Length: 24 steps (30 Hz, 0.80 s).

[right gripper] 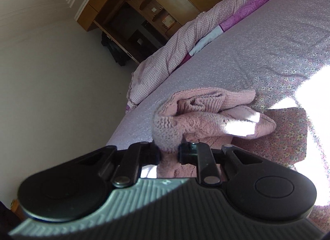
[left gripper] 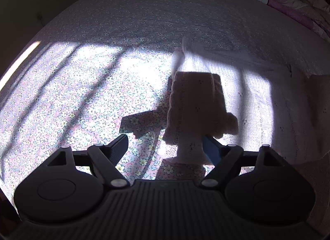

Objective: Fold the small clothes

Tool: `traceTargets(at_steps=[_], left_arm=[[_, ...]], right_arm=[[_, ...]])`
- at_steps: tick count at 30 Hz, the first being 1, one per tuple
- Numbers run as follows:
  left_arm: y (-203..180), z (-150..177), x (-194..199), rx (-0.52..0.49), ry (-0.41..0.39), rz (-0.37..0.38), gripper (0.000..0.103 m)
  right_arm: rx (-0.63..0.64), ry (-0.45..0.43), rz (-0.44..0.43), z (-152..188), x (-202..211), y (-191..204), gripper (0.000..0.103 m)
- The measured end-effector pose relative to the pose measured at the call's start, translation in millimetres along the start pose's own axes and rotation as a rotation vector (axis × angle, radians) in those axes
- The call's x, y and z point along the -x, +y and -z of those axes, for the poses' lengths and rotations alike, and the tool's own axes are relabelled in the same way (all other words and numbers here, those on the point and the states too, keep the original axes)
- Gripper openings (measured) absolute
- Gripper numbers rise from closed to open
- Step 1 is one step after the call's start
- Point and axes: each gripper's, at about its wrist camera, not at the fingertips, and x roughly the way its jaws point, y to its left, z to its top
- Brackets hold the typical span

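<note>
The right gripper [right gripper: 169, 153] had its fingers [right gripper: 186, 154] clamped on a bunched fold of the pink knit [right gripper: 208, 120], which hung from them above the bed [right gripper: 257, 50]. In the right wrist view the knit ran out from the fingers across the frame toward the sunlit side, its far end a rounded lump with a bright patch on it. How it was folded inside that lump I could not make out, and the part below the fingers was hidden by the gripper's own body.

The left gripper [left gripper: 165, 147] pointed steeply down at the sheet [left gripper: 72, 95], its fingers [left gripper: 120, 147] well apart and gripping nothing. Through the gap, the knit [left gripper: 196, 105] showed as a dark backlit shape, long axis running up and down the frame, its lower end narrowing between the fingers. One finger was partly covered by it, and whether cloth touched that finger I could not tell. The knit's colour and stitches were nearly lost in silhouette.

Beyond it, a pale cloth [left gripper: 257, 99] lay spread on the bed, washed out by sun and cut off at the frame's edge. Shadow bars crossed the flowered sheet. Farther off, a checked quilt [right gripper: 165, 54] lay bunched along the bed's far side, and a wooden cabinet [right gripper: 144, 2] stood against the wall, blurred.
</note>
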Motion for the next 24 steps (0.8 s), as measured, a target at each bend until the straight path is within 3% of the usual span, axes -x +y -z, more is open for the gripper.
traceTargets(at_steps=[16,24], left_arm=[[47,11,3,0.103,-0.016,-0.021,0.084],[77,21,5,0.165,-0.023,-0.035,0.084]], right_arm=[[0.11,0.07,-0.155,15,-47,75,0.019],[0.16,0.187,-0.239,55,-83,117,0.018]])
